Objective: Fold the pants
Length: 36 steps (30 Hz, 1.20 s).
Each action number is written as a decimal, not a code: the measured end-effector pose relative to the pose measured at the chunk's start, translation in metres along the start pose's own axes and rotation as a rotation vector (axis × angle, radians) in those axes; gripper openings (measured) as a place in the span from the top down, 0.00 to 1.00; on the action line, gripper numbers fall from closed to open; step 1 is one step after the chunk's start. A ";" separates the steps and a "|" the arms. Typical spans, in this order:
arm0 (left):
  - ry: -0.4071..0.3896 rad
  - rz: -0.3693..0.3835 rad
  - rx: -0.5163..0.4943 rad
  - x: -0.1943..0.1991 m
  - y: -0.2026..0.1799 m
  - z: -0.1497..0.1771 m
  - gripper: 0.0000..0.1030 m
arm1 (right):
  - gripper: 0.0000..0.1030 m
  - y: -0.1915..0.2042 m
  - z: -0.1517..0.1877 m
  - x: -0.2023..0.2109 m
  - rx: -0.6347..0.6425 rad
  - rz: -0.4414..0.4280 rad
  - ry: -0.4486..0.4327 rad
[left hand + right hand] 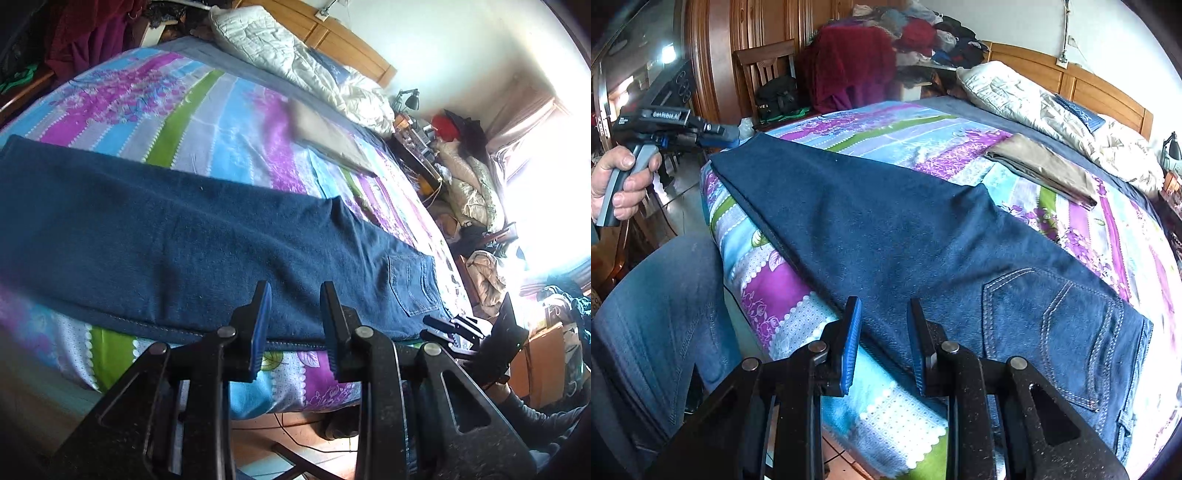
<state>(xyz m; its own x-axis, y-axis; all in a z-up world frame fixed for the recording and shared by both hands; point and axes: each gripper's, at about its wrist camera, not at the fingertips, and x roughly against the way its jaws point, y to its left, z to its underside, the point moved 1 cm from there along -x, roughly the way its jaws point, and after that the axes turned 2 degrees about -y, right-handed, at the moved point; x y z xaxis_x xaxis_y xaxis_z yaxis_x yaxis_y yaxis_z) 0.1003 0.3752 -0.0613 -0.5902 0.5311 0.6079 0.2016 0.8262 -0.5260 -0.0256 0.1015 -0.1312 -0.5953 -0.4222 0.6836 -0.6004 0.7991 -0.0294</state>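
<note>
- The left gripper has its jaws parted and holds nothing; the near seam of the jeans lies just beyond the tips.
- The right gripper is likewise released, poised over the same edge beside the back pocket.
- The jeans lie lengthwise along the near side of the bed, legs stacked, probably so both ends can be reached.
- Further off lies a folded tan garment.

Striped floral bed bears jeans; tan folded garment; quilt.
</note>
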 end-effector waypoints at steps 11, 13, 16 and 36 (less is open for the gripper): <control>-0.531 -0.194 -0.076 0.230 -0.001 -0.061 0.73 | 0.74 -0.011 -0.099 0.122 0.020 -0.065 -0.295; -0.620 -0.201 -0.079 0.276 -0.001 -0.064 0.73 | 0.69 -0.018 -0.129 0.177 0.032 -0.060 -0.422; -0.721 -0.254 -0.066 0.333 0.004 -0.062 0.73 | 0.68 -0.031 -0.160 0.263 0.022 -0.047 -0.636; -0.624 -0.395 -0.048 0.334 0.027 -0.053 0.70 | 0.28 0.065 -0.081 0.155 0.414 0.151 -0.321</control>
<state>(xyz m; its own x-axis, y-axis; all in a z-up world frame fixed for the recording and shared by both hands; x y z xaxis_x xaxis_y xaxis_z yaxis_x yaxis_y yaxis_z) -0.0501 0.5848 0.1592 -0.9576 -0.0010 0.2881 -0.0922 0.9484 -0.3032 -0.1141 0.1225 0.0319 -0.7852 -0.4773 0.3946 -0.6174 0.6531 -0.4385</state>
